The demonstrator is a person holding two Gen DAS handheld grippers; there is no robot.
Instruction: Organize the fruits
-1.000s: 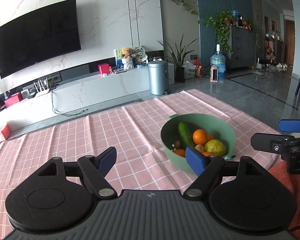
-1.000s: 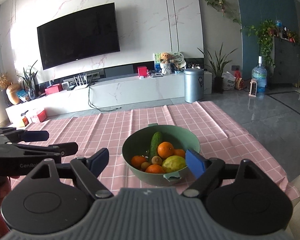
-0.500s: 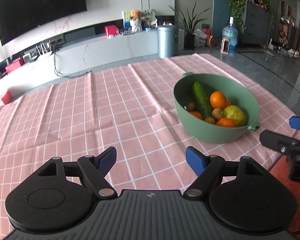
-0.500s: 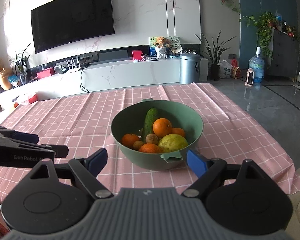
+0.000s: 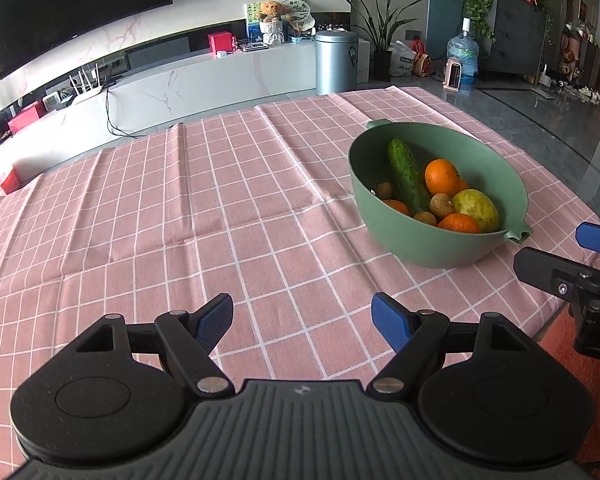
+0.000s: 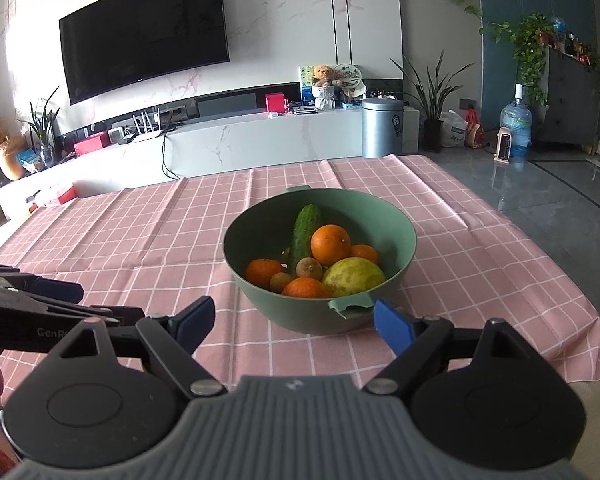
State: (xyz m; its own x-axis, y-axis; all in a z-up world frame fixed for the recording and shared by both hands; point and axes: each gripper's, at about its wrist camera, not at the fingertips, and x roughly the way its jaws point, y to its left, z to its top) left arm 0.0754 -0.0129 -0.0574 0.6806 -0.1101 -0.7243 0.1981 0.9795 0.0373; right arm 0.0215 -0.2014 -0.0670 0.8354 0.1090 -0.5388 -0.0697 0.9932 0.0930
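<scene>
Your view has dropped from the wall and TV a second ago onto the worktop [image 5: 228,208], so both claws have tipped down and closed in on the bowl [image 6: 320,316]. All fruit sits inside it: cucumber [image 6: 305,232], big orange [image 6: 330,239], yellow-green fruit [image 6: 354,277], small oranges and brown kiwis; the pink cloth shows nothing loose. That fits either a sorted bowl or one waiting to be unloaded. Your left claw [image 5: 302,318] hovers low over bare cloth, jaws spread wide, nothing held, bowl at 1 o'clock. Your right claw [image 6: 290,318] is level, jaws wide apart, empty, bowl dead ahead at 12 o'clock, near handle just off its right fingertip.
</scene>
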